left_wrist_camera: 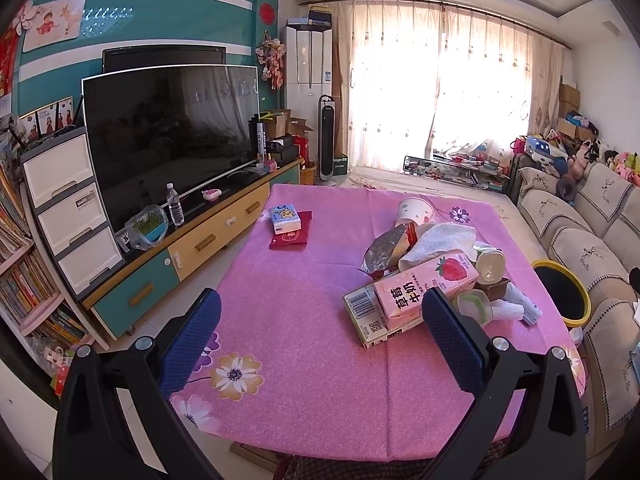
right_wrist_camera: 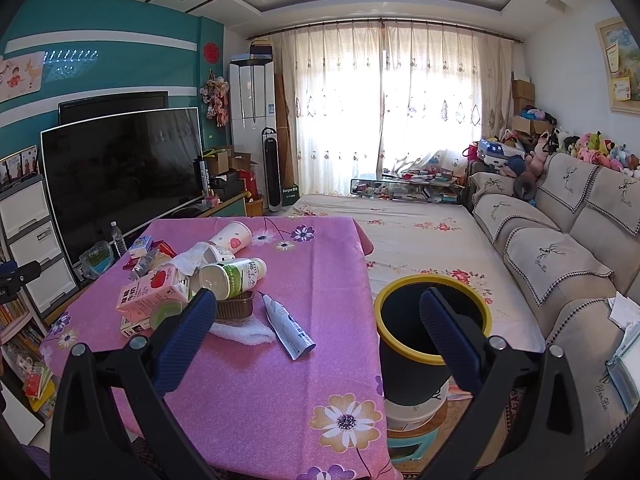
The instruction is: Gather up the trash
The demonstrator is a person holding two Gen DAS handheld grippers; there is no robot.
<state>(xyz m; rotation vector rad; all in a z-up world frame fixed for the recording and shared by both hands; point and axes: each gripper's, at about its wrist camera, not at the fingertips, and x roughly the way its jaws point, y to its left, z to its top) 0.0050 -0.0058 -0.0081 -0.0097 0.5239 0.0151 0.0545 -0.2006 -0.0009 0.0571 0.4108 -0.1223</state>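
Note:
A heap of trash lies on the pink flowered tablecloth [left_wrist_camera: 304,320]: a pink strawberry milk carton [left_wrist_camera: 428,284], a foil snack bag [left_wrist_camera: 384,250], a white tissue [left_wrist_camera: 440,242], a paper cup [left_wrist_camera: 414,212] and a white bottle [left_wrist_camera: 490,264]. In the right wrist view the same carton [right_wrist_camera: 150,294], a white-green bottle [right_wrist_camera: 232,276], a squeezed tube [right_wrist_camera: 286,326] and a white cloth [right_wrist_camera: 244,332] show. A black bin with a yellow rim [right_wrist_camera: 434,344] stands right of the table. My left gripper [left_wrist_camera: 320,340] and right gripper [right_wrist_camera: 316,344] are both open and hold nothing.
A tissue pack on a red pouch [left_wrist_camera: 288,226] lies at the table's far left. A TV [left_wrist_camera: 168,136] on a low cabinet [left_wrist_camera: 192,248] stands left. A beige sofa [right_wrist_camera: 568,248] and a flowered sheet [right_wrist_camera: 420,232] lie right.

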